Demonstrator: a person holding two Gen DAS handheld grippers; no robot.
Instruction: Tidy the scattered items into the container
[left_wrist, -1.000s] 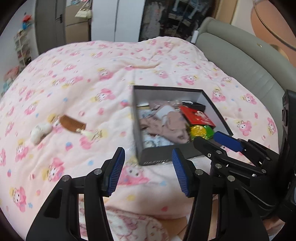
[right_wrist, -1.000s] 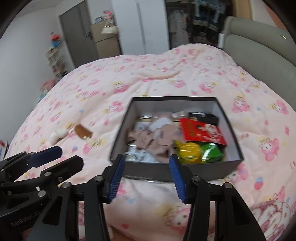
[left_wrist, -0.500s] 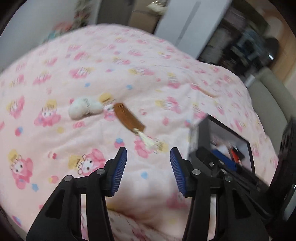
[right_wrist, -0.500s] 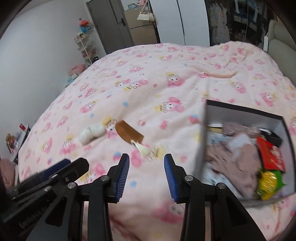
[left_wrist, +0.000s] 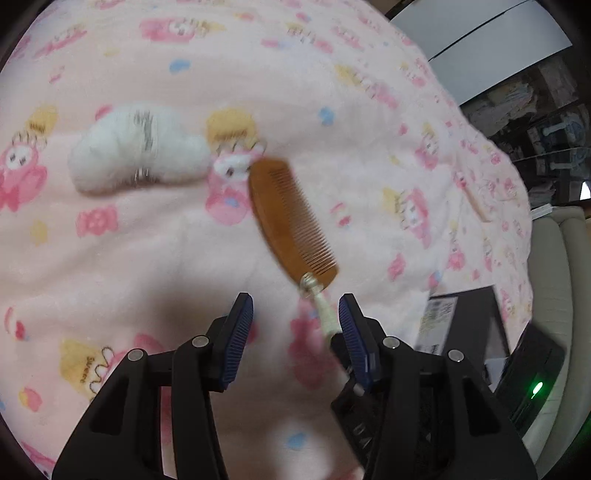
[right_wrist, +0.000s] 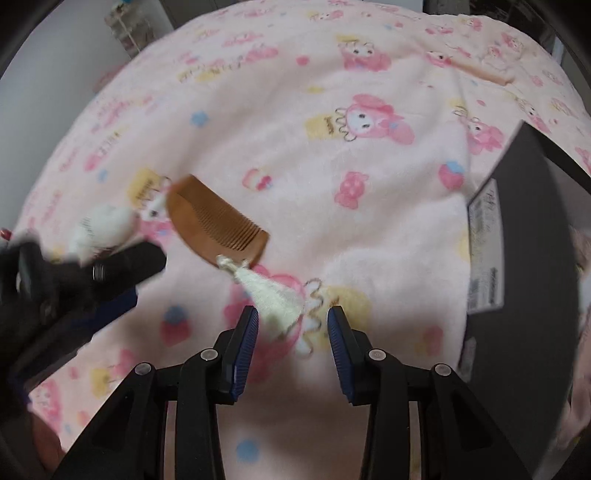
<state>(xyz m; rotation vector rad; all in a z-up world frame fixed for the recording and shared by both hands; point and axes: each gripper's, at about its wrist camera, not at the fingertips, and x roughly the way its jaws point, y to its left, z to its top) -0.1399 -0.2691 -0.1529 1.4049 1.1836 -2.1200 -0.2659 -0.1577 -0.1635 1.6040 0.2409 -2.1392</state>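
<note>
Having left the box (right_wrist: 524, 258), both tongs (left_wrist: 295, 325) (right_wrist: 291, 328) now hover wide over the comb (left_wrist: 291, 225).

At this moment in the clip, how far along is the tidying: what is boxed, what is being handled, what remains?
Done: not shown here; the dark box shows only its outer wall. In hand: nothing; both the left gripper and the right gripper are open, with the right one near the tassel of the wooden comb. Left: the comb and the white fluffy item lie on the pink blanket.
</note>
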